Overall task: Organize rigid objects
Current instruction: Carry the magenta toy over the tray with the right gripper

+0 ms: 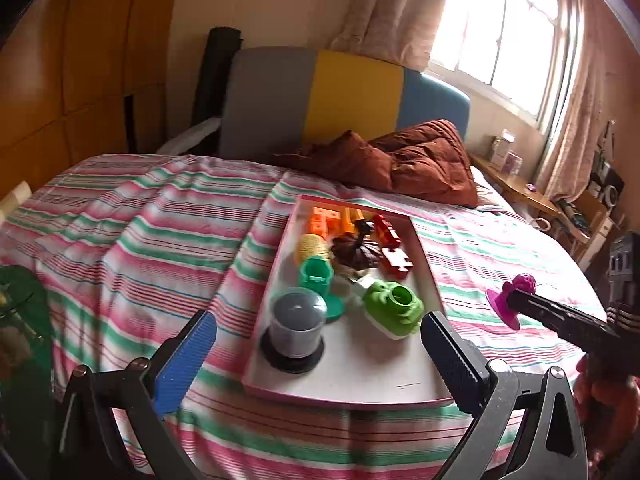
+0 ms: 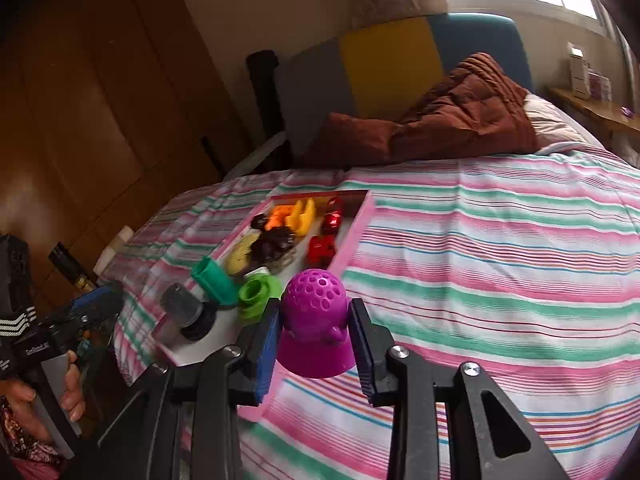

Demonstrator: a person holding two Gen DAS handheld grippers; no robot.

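A pink-rimmed tray lies on the striped bed and holds several plastic toys: a grey dome-topped cylinder, a green camera-like piece, a teal piece, red, orange and brown pieces. My left gripper is open and empty, just before the tray's near edge. My right gripper is shut on a purple dotted toy that stands on the bed right of the tray. The purple toy also shows in the left wrist view.
A brown quilt lies at the head of the bed below a grey, yellow and blue headboard. A wooden side shelf stands at the right under the window. Wooden wardrobes stand at the left.
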